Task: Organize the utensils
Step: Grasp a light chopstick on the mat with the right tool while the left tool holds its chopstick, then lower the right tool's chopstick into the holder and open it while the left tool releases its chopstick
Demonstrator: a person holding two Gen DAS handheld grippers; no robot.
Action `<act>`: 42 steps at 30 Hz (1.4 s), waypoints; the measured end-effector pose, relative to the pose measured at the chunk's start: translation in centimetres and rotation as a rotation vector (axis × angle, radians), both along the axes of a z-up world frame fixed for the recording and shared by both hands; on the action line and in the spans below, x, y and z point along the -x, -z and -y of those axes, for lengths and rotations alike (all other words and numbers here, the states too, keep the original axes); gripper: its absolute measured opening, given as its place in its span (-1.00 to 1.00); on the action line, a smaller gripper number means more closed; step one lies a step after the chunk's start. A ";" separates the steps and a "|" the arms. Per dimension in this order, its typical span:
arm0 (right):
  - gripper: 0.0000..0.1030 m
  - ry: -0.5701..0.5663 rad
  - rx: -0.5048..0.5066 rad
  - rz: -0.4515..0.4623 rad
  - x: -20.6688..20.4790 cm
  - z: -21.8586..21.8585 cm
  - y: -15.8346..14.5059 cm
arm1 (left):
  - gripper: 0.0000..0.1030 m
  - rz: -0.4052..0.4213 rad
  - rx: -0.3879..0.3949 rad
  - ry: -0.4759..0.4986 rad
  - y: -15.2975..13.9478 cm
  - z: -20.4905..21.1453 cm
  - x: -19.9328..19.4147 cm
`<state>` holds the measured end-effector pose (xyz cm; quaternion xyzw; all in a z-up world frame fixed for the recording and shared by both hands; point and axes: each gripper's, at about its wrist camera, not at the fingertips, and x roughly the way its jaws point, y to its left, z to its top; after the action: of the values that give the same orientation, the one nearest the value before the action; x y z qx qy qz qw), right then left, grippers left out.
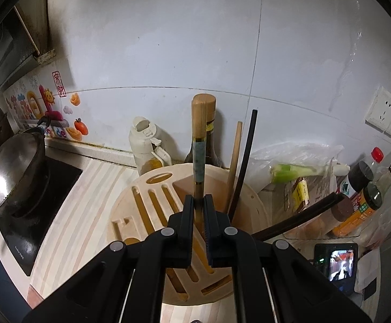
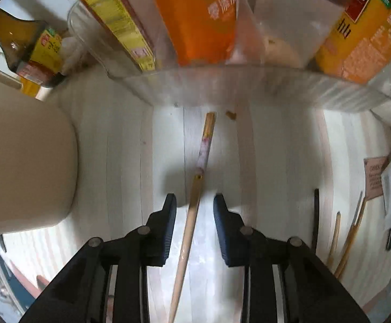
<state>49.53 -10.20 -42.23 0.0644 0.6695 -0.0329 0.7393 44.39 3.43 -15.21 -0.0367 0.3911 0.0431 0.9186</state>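
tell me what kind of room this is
Most likely a home kitchen counter: a wok sits on a black cooktop, sauce bottles crowd the tiled wall, and a wooden utensil holder takes chopsticks.

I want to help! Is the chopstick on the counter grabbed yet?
Not yet. The right gripper is open, and the chopstick lies flat between its fingers, untouched.

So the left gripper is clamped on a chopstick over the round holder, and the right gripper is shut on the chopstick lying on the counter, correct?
Not quite. The right gripper is open: in the right wrist view its jaws stand apart on either side of the chopstick on the counter, not touching it. The left gripper is indeed clamped on its chopstick over the round holder.
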 end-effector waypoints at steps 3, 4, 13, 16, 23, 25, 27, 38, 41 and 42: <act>-0.86 -0.046 0.080 0.015 0.0 -1.2 0.3 | -0.91 -0.008 0.001 -0.002 0.3 0.1 0.0; -0.87 -0.055 0.078 0.021 0.0 -1.2 0.4 | -0.91 -0.012 0.002 -0.003 0.4 0.1 0.0; -0.87 0.026 -0.121 0.251 2.6 2.3 -5.8 | -0.91 -0.009 0.009 -0.004 0.2 -0.3 0.3; -0.88 0.029 -0.173 0.348 3.3 2.6 -9.2 | -0.91 -0.011 0.017 -0.001 0.1 -0.5 0.3; -0.88 -0.003 -0.282 0.510 4.8 1.2 -17.4 | -0.91 -0.004 0.028 0.013 -0.6 -0.4 0.3; -0.88 0.008 -0.318 0.563 5.2 1.7 -20.0 | -0.91 0.005 0.036 0.016 -1.0 -0.5 0.3; -0.88 0.020 -0.361 0.620 5.2 1.7 -22.5 | -0.91 0.011 0.042 0.016 -1.3 -0.6 0.3; -1.00 0.009 -0.406 0.889 1.2 -1.4 -32.3 | -0.91 0.016 0.118 0.002 -2.1 -2.2 0.0; -1.00 -0.009 -0.397 0.935 -0.1 -2.8 -33.3 | -0.91 0.014 0.127 -0.006 -2.2 -2.7 -0.3; -1.00 -0.019 -0.395 0.944 -0.7 -3.5 -33.4 | -0.91 0.014 0.126 -0.009 -2.2 -2.8 -0.4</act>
<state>50.23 -6.67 -8.83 0.2046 0.2567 0.1336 0.9351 44.80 6.28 -12.98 -0.0967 0.3863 0.0222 0.9170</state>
